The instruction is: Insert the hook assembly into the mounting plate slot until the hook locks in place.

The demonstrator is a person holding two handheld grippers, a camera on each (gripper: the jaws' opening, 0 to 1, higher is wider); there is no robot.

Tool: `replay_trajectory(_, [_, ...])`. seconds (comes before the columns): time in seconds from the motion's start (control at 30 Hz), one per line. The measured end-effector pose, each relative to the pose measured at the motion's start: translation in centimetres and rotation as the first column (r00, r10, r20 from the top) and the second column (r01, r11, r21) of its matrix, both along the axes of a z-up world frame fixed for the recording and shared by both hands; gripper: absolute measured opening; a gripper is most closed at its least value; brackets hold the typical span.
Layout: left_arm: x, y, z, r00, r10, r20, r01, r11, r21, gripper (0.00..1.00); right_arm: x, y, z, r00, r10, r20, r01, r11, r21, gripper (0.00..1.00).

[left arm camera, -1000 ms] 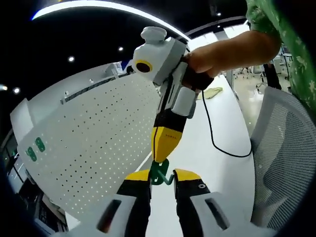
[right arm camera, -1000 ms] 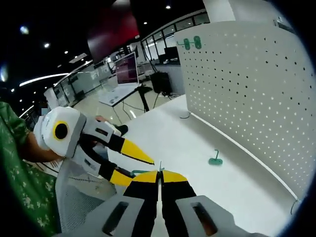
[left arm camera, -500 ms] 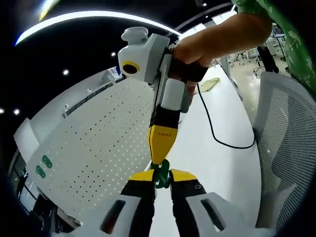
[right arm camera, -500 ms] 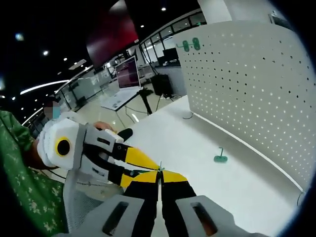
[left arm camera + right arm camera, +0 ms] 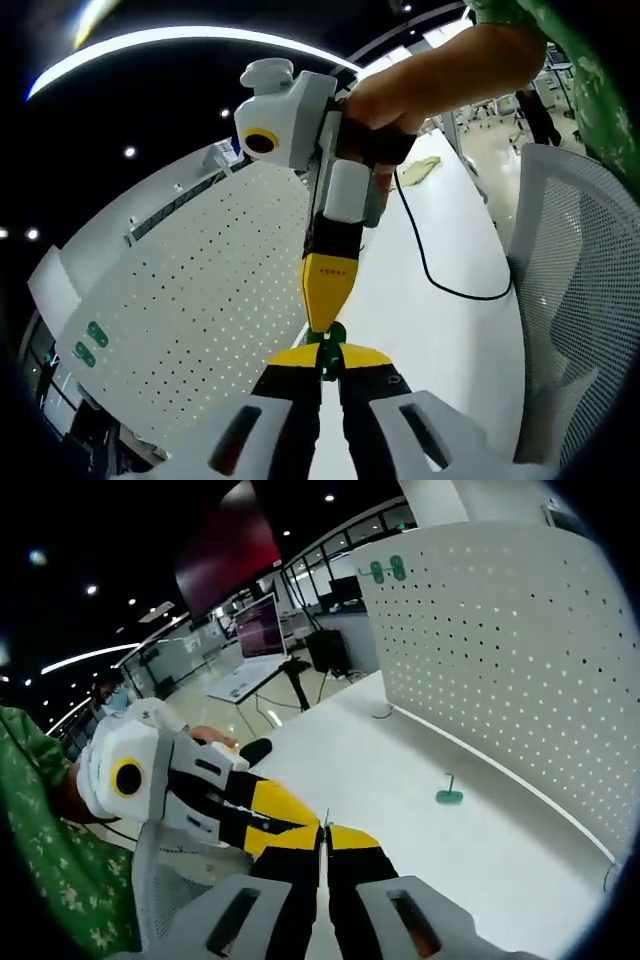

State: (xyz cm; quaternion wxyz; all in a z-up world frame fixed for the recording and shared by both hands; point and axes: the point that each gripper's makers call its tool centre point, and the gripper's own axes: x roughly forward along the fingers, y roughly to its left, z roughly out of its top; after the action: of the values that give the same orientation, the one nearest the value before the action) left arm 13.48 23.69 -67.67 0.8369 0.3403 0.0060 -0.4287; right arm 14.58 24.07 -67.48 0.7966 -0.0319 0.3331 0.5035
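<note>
In my left gripper view, the white perforated metal mounting plate (image 5: 190,300) stands upright on the left, with two small green hooks (image 5: 90,343) already set in it near its far corner. At the centre, my left gripper (image 5: 327,362) has its yellow-tipped jaws drawn in narrow on the small green plastic hook assembly (image 5: 328,338). My right gripper (image 5: 328,322) comes down from above, held in my hand (image 5: 400,105), and its yellow tips touch the same hook from the other side. A black cable (image 5: 440,270) trails across the white table (image 5: 440,340), and a grey mesh chair back (image 5: 580,330) stands at the right.

In my right gripper view, my left gripper (image 5: 285,815) reaches in from the left, its yellow tips meeting mine. My right gripper's (image 5: 324,837) jaws are pressed together with no gap I can see; a thin sliver shows between the tips, probably the hook's edge, though it is too small to be sure. Further right, a second green hook piece (image 5: 449,794) lies on the table (image 5: 400,780), just before the foot of the mounting plate (image 5: 520,650).
</note>
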Motion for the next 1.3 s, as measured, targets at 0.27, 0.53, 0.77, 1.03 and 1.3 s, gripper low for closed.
replay_trajectory(0.27, [-0.1,-0.1,0.0,1.0,0.002,-0.007,-0.002,1.0,-0.014,0.04,0.0,-0.1,0.1,1.0,-0.007,-0.006,0.007,1.0,0.004,0.01])
replay_trajectory(0.53, [0.3,0.1,0.2,0.999,0.024,-0.036,-0.027,0.998,-0.06,0.03,0.4,0.0,0.3,1.0,-0.009,0.027,0.009,1.0,0.023,0.01])
replay_trajectory(0.77, [0.8,0.4,0.6,0.994,0.05,-0.098,-0.065,0.986,-0.153,0.03,0.8,0.3,0.8,0.997,-0.004,0.08,0.0,0.999,0.039,0.01])
replay_trajectory(1.03, [1.4,0.7,1.2,0.981,0.067,-0.185,-0.116,0.955,-0.272,0.03,1.2,0.3,1.3,0.992,-0.024,0.121,0.015,0.998,0.069,0.03])
replay_trajectory(1.3, [2.1,0.9,2.0,0.962,0.079,-0.262,-0.179,0.905,-0.385,0.03,2.0,0.0,2.3,0.983,-0.075,0.169,0.056,0.992,0.115,0.07])
